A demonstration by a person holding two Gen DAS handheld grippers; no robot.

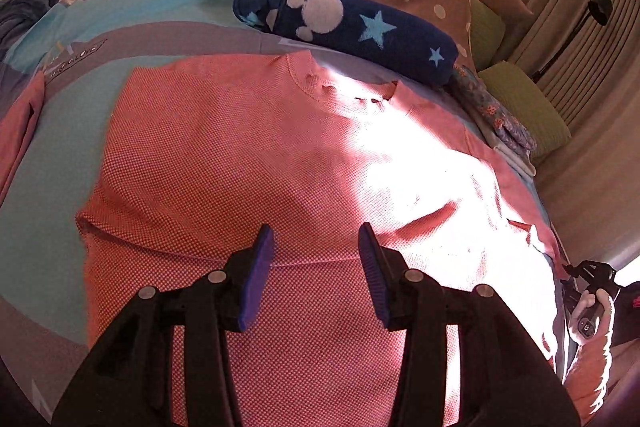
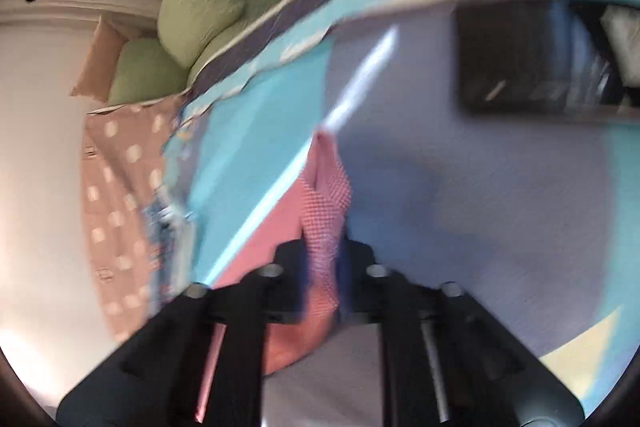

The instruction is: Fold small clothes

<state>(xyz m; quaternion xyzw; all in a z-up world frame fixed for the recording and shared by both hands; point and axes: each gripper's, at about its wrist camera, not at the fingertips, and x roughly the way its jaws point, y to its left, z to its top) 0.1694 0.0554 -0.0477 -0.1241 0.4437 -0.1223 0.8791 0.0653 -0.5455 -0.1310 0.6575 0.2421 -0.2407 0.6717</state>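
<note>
A strip of pale printed lettering (image 1: 74, 61) runs along a grey band of the bedspread (image 1: 132, 35) in the left wrist view, too small and skewed to read. No other writing, label, brand or number is legible.

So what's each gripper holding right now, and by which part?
Right gripper is shut on an edge of the pink knit shirt; which edge is blurred. Left gripper is open above it, holding nothing.
</note>
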